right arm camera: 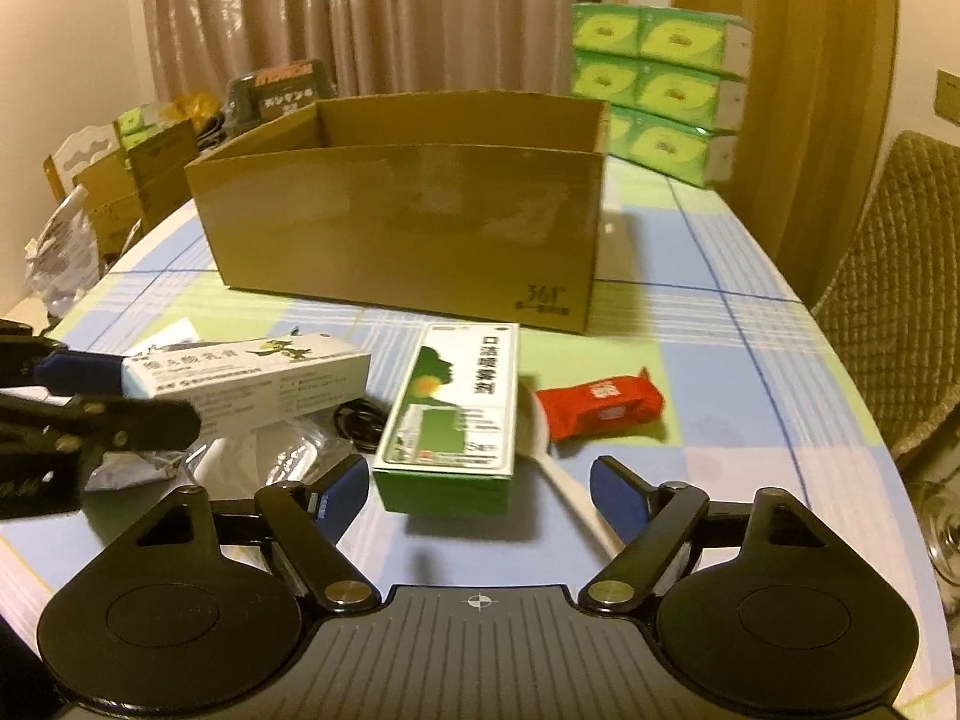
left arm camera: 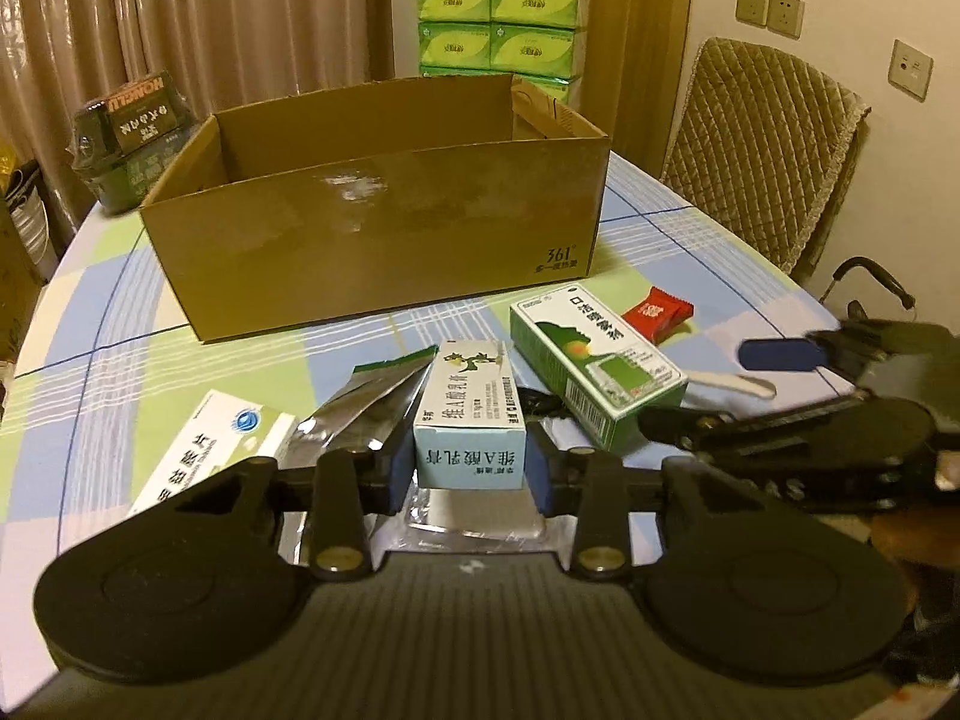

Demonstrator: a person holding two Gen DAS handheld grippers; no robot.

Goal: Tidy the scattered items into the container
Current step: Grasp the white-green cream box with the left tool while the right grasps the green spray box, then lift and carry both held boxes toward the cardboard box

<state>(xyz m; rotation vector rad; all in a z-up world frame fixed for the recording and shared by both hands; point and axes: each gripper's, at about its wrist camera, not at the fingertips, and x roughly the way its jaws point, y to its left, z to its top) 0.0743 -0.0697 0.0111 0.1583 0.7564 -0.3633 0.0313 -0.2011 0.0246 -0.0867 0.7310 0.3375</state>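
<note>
Between left gripper [left arm camera: 470,468] pads: rectangular cardboard carton [left arm camera: 470,414].

Open cardboard box [left arm camera: 372,228] upright, pale-blue carton [left arm camera: 471,414] clamped — green carton [left arm camera: 594,360], red packet [left arm camera: 657,313] flat nearby

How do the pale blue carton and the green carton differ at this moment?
The pale blue carton is clamped between the left gripper pads; the green carton lies flat and free before the open right gripper. The blue is slimmer, the green broader. Both lie outside the cardboard box.
</note>
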